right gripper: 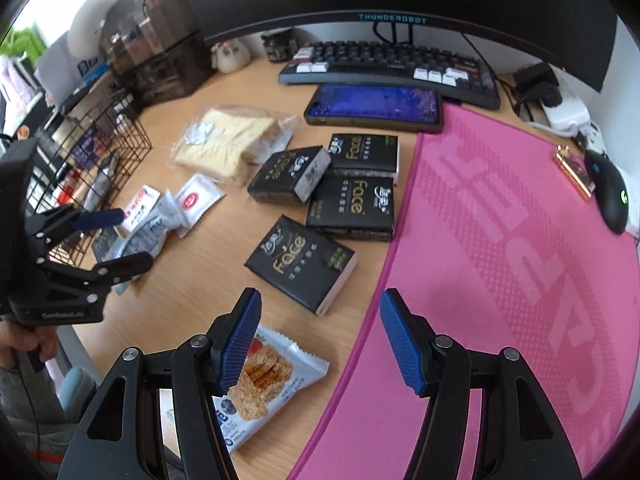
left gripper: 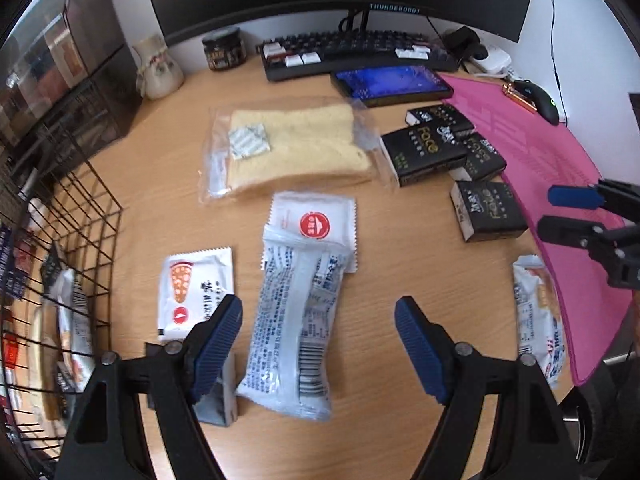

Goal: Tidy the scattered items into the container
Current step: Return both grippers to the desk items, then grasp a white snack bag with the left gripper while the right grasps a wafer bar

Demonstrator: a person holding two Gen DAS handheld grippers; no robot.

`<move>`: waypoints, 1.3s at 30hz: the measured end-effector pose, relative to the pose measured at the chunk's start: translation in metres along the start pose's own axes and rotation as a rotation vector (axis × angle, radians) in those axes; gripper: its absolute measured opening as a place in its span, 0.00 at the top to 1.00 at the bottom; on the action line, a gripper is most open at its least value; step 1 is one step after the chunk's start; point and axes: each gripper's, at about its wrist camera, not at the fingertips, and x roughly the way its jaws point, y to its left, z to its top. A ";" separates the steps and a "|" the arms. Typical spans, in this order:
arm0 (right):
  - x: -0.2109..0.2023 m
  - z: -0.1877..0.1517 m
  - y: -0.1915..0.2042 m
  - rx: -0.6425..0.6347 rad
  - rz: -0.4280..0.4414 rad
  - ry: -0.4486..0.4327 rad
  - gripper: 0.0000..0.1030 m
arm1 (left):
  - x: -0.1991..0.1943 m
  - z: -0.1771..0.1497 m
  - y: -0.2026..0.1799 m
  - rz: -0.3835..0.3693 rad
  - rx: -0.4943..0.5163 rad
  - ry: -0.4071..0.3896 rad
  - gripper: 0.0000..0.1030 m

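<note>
Both grippers are tipped steeply down at the wooden desk [left gripper: 168, 184] here, one at each end of the mess. The left gripper [left gripper: 318, 354] hangs over the left half with its jaws spread wide and nothing pinched; a long white snack packet [left gripper: 294, 320] lies on the desk in the gap between its blue pads [left gripper: 218, 350], but the pads don't press on it. Just left of that sits a small white sachet with a pizza slice print [left gripper: 192, 292], partly behind the left finger, and a square white sachet with a red round logo [left gripper: 316, 222] pokes out from under the packet's far end. Further back there's a clear bag of bread slices [left gripper: 296, 148] and a cluster of black "Face" boxes [right gripper: 354, 202] next to the pink mat [right gripper: 520, 264]. The black wire basket [left gripper: 86, 216] stands at the desk's left edge, already with some packets inside. The right gripper [right gripper: 320, 344] hovers over the near edge where desk meets mat, jaws about medium-wide and empty, with a cracker packet [right gripper: 268, 380] lying under and beside its left finger, not gripped. In the right wrist view the person's hand [right gripper: 24, 340] is wrapped around the left gripper's handle at the far left edge.
</note>
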 end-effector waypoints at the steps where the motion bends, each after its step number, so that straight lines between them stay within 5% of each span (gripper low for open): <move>1: 0.000 -0.004 0.000 0.011 0.001 0.007 0.40 | 0.003 0.000 0.000 -0.008 -0.001 0.001 0.22; 13: -0.010 -0.065 0.043 0.110 -0.052 0.027 0.40 | 0.010 -0.007 0.000 -0.048 0.011 0.008 0.22; 22: 0.007 -0.062 0.066 0.084 -0.016 0.025 0.40 | 0.008 -0.022 0.003 -0.052 -0.004 0.017 0.22; 32: 0.002 -0.046 0.034 0.091 -0.163 0.022 0.40 | 0.005 -0.031 -0.014 -0.094 0.001 0.033 0.22; 39: 0.008 -0.036 0.040 0.064 -0.169 0.024 0.40 | 0.007 -0.022 0.000 -0.054 -0.041 0.025 0.22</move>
